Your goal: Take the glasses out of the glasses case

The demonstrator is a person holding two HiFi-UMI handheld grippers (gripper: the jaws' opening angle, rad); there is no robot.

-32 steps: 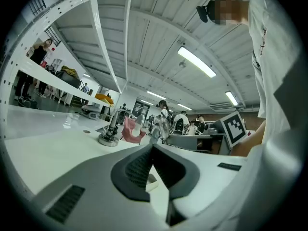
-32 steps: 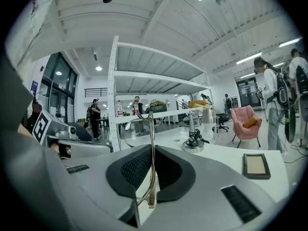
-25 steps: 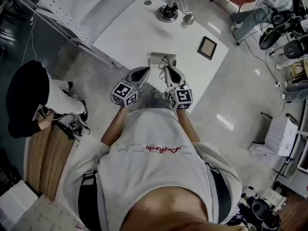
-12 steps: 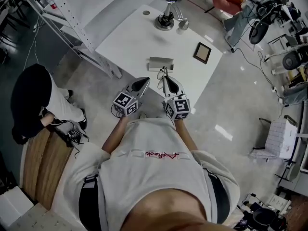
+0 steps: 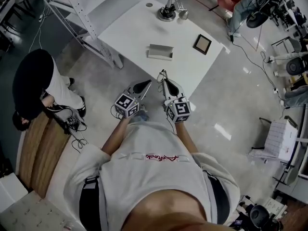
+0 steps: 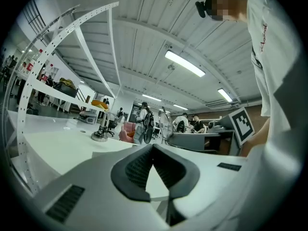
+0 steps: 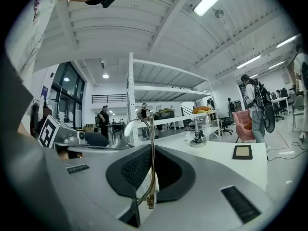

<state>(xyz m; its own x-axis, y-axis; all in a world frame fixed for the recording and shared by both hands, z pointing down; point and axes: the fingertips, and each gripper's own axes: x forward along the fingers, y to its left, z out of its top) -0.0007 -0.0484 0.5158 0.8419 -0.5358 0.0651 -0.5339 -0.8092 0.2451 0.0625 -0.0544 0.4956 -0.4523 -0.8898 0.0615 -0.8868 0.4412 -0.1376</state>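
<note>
The glasses (image 7: 152, 129) are out, well clear of the glasses case (image 5: 160, 52) on the worktop (image 5: 130, 32). It's a thin wire frame, light and easily bent, so grip the temple arm, never the lens. My right gripper (image 7: 153, 153) is pinched nearly closed on that arm; my left gripper (image 6: 153, 150) has its tips together, empty.

Your head camera looks steeply down past your chest onto the left gripper (image 5: 143, 84), the right gripper (image 5: 166, 82) and the white table (image 5: 134, 32) beyond them. Each gripper camera sits close behind its own jaws, facing level across the room. The right one has the glasses (image 7: 152, 167) right before it. All three share the table and its metal stand (image 5: 167, 12).
</note>
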